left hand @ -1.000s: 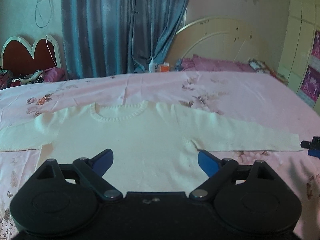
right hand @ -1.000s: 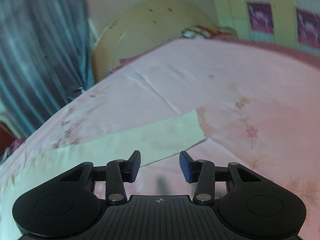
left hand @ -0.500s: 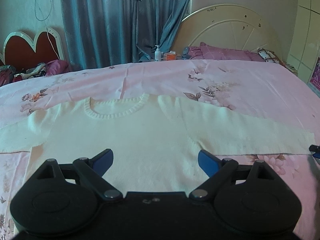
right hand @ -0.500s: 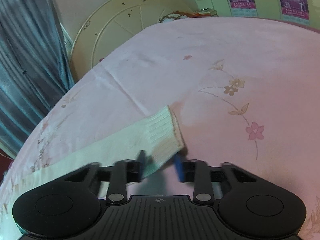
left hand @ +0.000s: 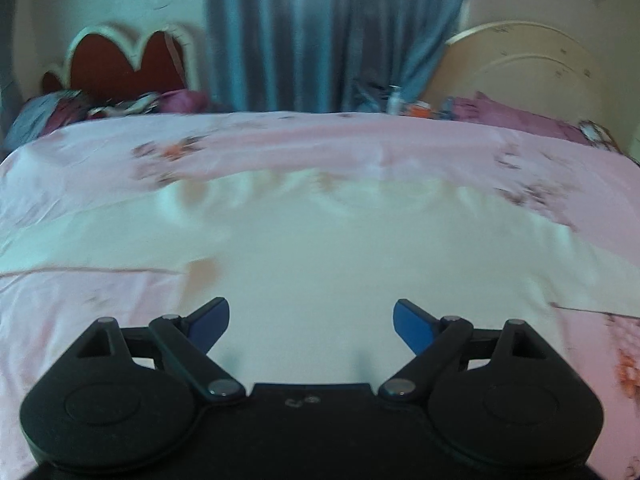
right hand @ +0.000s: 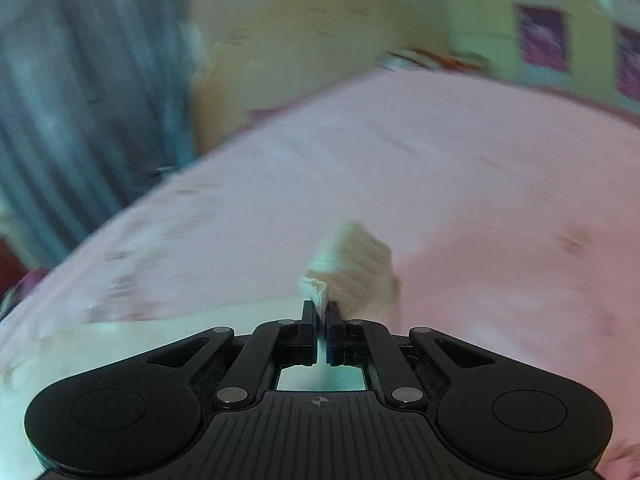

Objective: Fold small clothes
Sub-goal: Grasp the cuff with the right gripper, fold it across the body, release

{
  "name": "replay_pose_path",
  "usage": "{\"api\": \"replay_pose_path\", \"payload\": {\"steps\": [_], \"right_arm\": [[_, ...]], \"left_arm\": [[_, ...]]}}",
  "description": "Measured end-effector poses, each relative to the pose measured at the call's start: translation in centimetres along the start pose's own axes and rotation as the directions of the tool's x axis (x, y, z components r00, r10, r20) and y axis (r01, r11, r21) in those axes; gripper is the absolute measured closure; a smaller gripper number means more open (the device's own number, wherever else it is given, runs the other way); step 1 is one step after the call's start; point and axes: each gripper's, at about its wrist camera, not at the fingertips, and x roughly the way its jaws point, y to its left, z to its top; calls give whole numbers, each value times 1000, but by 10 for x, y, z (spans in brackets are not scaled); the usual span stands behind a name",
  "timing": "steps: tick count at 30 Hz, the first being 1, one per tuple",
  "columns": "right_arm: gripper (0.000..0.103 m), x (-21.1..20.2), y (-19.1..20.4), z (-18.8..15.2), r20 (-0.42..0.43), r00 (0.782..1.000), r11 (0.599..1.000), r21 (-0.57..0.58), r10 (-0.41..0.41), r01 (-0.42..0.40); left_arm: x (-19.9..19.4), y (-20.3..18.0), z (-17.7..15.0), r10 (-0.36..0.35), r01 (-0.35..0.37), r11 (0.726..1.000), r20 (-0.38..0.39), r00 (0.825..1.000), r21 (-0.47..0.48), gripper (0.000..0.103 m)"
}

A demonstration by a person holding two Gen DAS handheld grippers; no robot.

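With its jaws closed together, the right hand-held gripper [right hand: 320, 322] is clamped on the ribbed cuff [right hand: 318, 290] of the cream sweater [left hand: 340, 248]; cuff bunched up and lifted just past the pads. Rest of that sleeve trails off left of the gripper, lying on the pink floral bed sheet [right hand: 460, 184]. Left hand-held gripper [left hand: 311, 320]: jaws wide apart, nothing between them, hovering over the sweater's lower body. Sweater is spread flat on the sheet, neckline on the far side. Both views motion-blurred. Beyond the sweater: blue curtain [left hand: 320, 32], cream headboard [left hand: 532, 68].
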Motion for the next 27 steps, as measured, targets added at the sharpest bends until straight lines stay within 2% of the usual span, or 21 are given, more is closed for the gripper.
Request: {"api": "replay_pose_path", "payload": {"steps": [3,6,9,13,20,22,23,24,25,26,27], "right_arm": [[100,10,77,-15,-15,994,989,-97,107,-108],[100,8,152,-42,-61,981,964,-183,184,-192],[100,6,219,-73,-106,966,931,-260,235,-255],[100,17,289,-106,-165,949,895,-320,270,-311],[100,41,356,-161,-292,906,848,-349,306,-398],[100,53,367,-173,-368,880,826,-360,301,-434],[100,54,373,-180,-378,882,815,-390,282,-428],[98,51,377,-184,-363,893,798,-436,266,-415],[85,48,379,-184,-356,899,782,-470,257,-410],[55,42,379,-183,-348,900,772,-485,261,-411],[42,34,374,-182,-326,904,770,-488,277,-412]], "left_arm": [[8,35,-2,-17,16,998,-15,1000,-59,14],[16,68,-5,-57,53,994,-37,998,-92,20],[18,100,-9,-80,76,992,-36,996,-106,21],[16,135,-16,-80,76,991,-31,996,-114,23],[16,188,-18,-81,75,985,-35,996,-157,26],[16,191,-18,-97,90,983,-36,995,-162,25],[17,191,-16,-107,100,982,-35,994,-163,24],[17,191,-15,-117,110,980,-33,993,-165,21],[18,188,-12,-138,132,977,-28,990,-168,19],[21,186,-9,-153,147,975,-22,988,-167,19],[22,182,-7,-168,163,973,-16,986,-165,19]]}}
